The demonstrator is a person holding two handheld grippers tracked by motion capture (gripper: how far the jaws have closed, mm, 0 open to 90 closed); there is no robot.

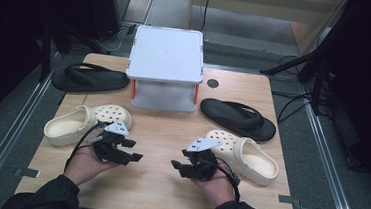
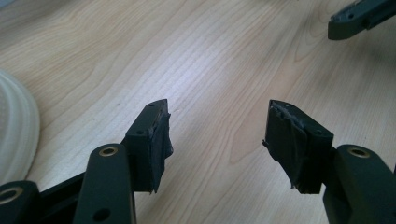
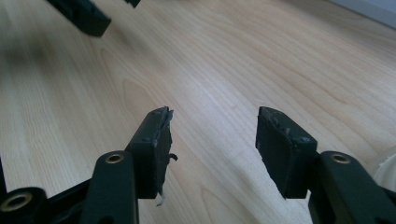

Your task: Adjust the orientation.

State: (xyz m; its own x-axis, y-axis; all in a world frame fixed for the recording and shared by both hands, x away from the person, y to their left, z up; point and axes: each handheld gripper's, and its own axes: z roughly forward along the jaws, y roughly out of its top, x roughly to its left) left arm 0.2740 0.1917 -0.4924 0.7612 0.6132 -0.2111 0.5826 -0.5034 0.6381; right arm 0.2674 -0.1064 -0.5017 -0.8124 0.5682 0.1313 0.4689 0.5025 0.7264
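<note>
Left gripper rests low over the bare wooden table near the person's edge, jaws spread wide, nothing between the pads. Right gripper faces it across a short gap, jaws likewise apart and empty. Just beyond the left gripper lies a cream clog; a second cream clog lies just beside the right gripper. Farther back, one black flip-flop sits right, another black flip-flop left, flanking a white box.
</note>
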